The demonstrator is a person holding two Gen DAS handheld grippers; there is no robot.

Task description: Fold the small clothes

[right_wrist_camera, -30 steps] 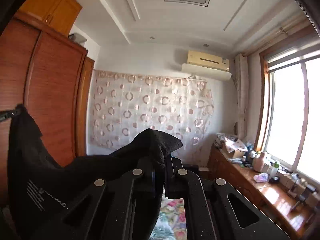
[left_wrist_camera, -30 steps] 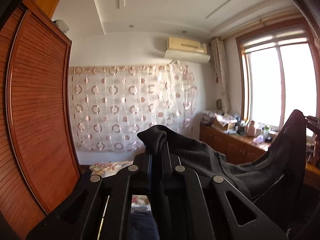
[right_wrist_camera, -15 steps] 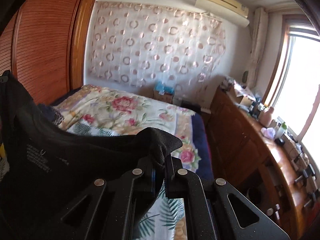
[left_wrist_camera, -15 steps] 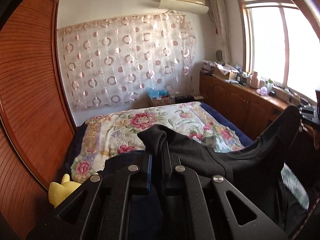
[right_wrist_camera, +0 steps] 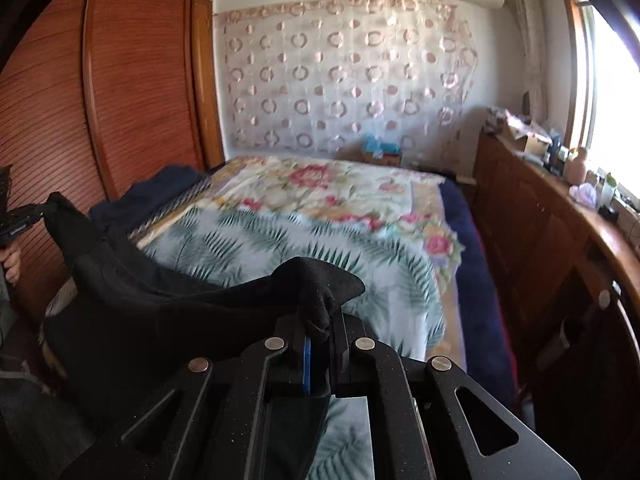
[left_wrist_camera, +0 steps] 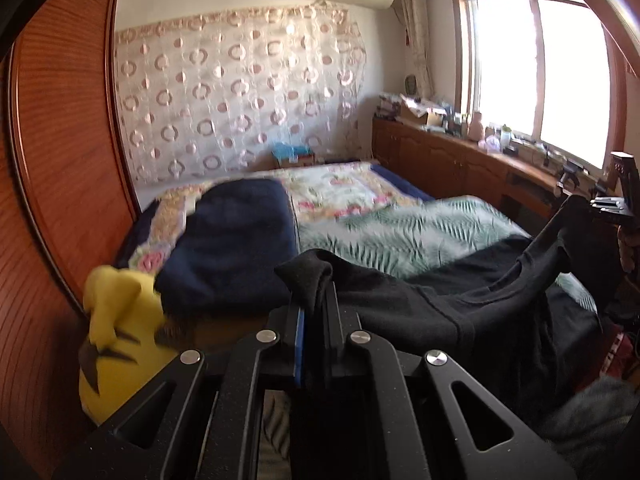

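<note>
My left gripper (left_wrist_camera: 316, 312) clamps one corner of the black garment (left_wrist_camera: 440, 304); my right gripper (right_wrist_camera: 318, 332) clamps another; cloth spans above the bed (right_wrist_camera: 320, 220).

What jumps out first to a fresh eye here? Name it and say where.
The black garment, stretched between the left gripper and the right gripper, both jaws shut on bunched corners low in the foreground. Behind it lies the bed with a palm-leaf and floral cover, and a bright yellow plush toy sits at the left wrist view's lower left.
</note>
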